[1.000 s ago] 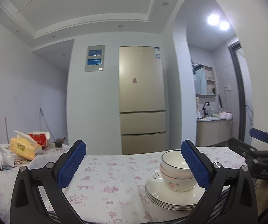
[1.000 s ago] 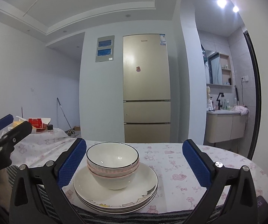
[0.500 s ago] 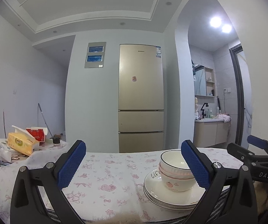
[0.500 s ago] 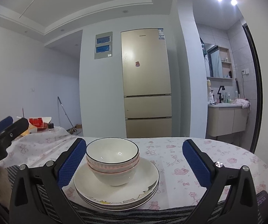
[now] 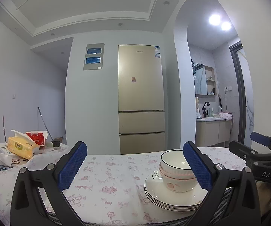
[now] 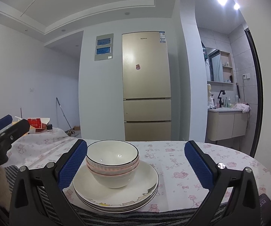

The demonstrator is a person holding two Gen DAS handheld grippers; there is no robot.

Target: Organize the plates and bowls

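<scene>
Bowls [image 6: 112,162] sit nested on the stacked plates [image 6: 116,190], looks sorted. Both claws, left claw [image 5: 133,167] and right claw [image 6: 135,165], hang released just short of the tabletop [image 6: 210,162], holding nothing.

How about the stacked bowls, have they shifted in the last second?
No. The bowls still sit on the plates, left of the same heart print on the tablecloth.

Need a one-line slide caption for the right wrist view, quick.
Open right gripper faces nested bowls stacked on plates at the floral tablecloth's near edge.
</scene>
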